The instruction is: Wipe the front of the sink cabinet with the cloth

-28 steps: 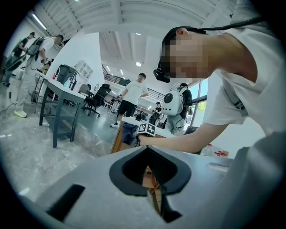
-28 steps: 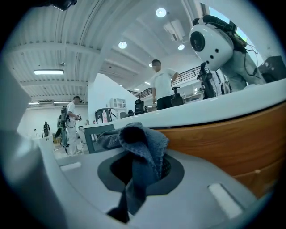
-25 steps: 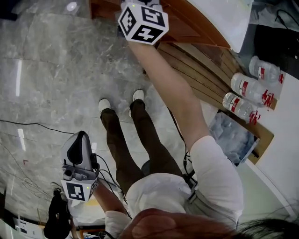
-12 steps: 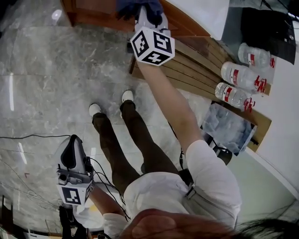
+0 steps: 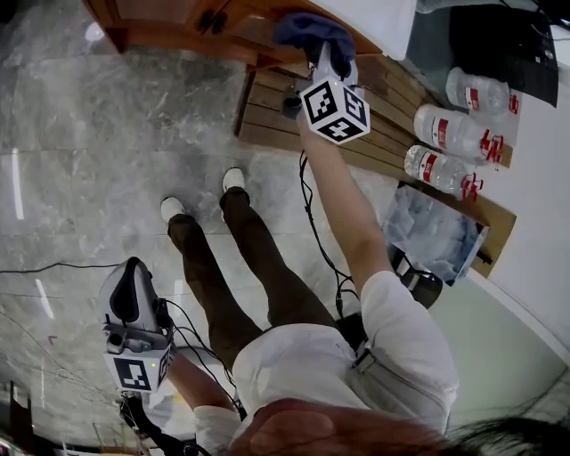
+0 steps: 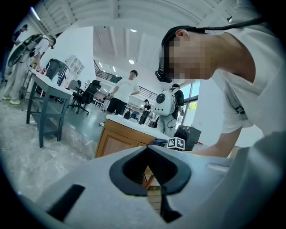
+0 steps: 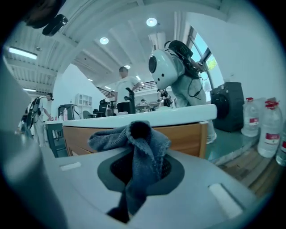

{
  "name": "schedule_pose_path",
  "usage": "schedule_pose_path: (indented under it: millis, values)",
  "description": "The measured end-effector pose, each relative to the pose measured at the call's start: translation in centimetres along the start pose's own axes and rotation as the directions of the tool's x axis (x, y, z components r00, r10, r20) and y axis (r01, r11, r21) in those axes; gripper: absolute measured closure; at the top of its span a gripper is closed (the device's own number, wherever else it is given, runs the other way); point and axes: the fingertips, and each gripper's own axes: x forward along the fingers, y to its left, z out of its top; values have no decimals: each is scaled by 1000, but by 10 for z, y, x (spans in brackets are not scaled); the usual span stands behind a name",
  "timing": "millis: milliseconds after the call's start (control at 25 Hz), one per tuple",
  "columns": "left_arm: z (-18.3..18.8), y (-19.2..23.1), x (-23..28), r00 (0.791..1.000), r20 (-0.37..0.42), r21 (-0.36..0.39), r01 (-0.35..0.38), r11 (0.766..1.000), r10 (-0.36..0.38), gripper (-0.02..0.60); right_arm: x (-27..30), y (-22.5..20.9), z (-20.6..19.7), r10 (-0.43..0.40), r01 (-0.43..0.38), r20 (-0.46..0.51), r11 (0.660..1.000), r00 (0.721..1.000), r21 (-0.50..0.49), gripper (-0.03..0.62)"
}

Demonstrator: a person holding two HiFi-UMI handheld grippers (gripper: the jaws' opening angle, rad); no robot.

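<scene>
My right gripper (image 5: 326,57) has its jaws clamped on a soft, blue, nubbly terry cloth (image 7: 139,147). The cloth bunches into a loose knot above the jaws and trails a limp tail down through them. Straight ahead of it stands the sink cabinet, with a smooth panelled front of warm brown wood (image 7: 190,134) under a white countertop (image 7: 178,114). The front's long axis runs side to side across my right gripper view, so I judge the wipe will go along that line.

From the head view the cloth (image 5: 312,31) sits high, at the cabinet's (image 5: 178,27) top edge just under the counter. I cannot tell whether it touches the wood yet. The next move depends on pressing forward and keeping the bunched part flat against the panel.

My left gripper (image 5: 132,283) hangs low by my side over the grey marble floor (image 5: 89,160), well apart from the cabinet, so the right one is much the nearer. The left jaws are drawn together with nothing between them (image 6: 152,179).

A slatted wooden platform (image 5: 267,116) lies at the cabinet's foot, and clear plastic water bottles (image 5: 445,129) stand on its far part.
</scene>
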Motion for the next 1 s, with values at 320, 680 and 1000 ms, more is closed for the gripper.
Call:
schedule_pose_path:
  millis: [320,680,1000]
  values:
    - [0,-15,12,1000,2,11,25,1000,-25,577,-27,-88,3,-178,178,-6,982,984,61,546]
    - [1,-29,18,999,8,2,41,999,-41,577,-32,-108,6,-176,176,-15,984,984,29,546]
    - [1,-28,12,999,25,-16,38,999,-37,578,-51,-55,4,-67,69,-34,996,997,58,546]
